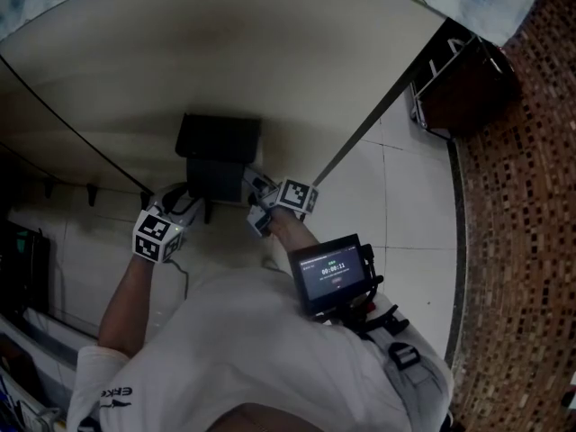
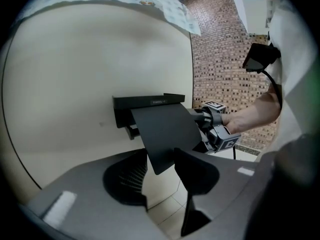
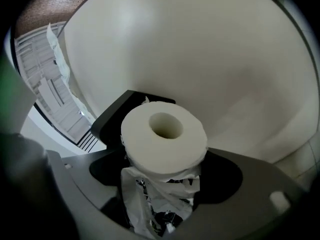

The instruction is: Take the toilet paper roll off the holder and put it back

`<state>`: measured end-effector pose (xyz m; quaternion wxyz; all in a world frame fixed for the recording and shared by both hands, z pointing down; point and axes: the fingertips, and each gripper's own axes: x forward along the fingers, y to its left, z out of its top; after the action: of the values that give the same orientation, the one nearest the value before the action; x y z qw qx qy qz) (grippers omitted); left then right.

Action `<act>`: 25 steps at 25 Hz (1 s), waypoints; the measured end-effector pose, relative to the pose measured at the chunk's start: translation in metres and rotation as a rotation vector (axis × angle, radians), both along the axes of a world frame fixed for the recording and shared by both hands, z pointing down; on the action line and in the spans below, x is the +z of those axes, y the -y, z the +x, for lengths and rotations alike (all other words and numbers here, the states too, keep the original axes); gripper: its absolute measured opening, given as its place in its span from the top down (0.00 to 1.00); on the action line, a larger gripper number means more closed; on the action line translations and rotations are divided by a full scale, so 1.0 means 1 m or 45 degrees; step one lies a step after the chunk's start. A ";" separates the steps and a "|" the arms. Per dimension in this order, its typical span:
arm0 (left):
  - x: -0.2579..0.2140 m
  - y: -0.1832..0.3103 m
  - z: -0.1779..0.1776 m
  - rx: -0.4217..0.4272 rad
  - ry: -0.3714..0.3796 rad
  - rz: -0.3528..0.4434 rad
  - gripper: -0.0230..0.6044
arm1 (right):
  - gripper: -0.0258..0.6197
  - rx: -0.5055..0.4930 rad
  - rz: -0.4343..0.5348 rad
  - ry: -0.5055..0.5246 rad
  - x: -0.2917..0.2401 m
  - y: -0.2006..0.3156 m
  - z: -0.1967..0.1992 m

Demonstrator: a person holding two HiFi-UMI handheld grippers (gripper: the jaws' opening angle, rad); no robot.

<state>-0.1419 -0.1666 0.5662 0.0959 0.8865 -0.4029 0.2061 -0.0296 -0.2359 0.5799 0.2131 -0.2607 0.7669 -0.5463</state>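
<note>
Your right gripper [image 3: 165,169] with fingers [image 3: 227,174] set wide and clamped on the roll [image 3: 164,134], loose paper trailing down between them, black holder [image 3: 115,116] just behind the roll, your left gripper [image 2: 160,161] with fingers [image 2: 195,171] apart, corner of the holder's raised flap [image 2: 167,126] between them, not pinched.

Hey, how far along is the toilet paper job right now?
Done: the toilet paper roll is off the black holder. In hand: the right gripper grips it beside the holder, while the left gripper, fingers apart, is at the holder's raised flap. Left: putting the roll back on the holder.
</note>
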 end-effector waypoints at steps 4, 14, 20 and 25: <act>0.001 0.000 -0.003 0.000 0.014 0.002 0.69 | 0.31 -0.126 0.036 -0.016 0.001 -0.001 -0.015; 0.004 0.007 -0.011 -0.009 0.025 -0.004 0.69 | 0.32 -0.344 0.110 -0.090 0.011 0.003 -0.051; 0.005 0.016 -0.009 -0.025 0.045 -0.012 0.69 | 0.32 -0.428 0.101 -0.095 0.020 0.014 -0.069; 0.006 0.013 -0.009 -0.023 0.058 -0.021 0.69 | 0.32 -0.453 0.118 -0.111 0.022 0.010 -0.074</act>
<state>-0.1514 -0.1797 0.5720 0.0957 0.8771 -0.4113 0.2286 -0.1032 -0.2463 0.6016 0.0916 -0.1342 0.8337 -0.5277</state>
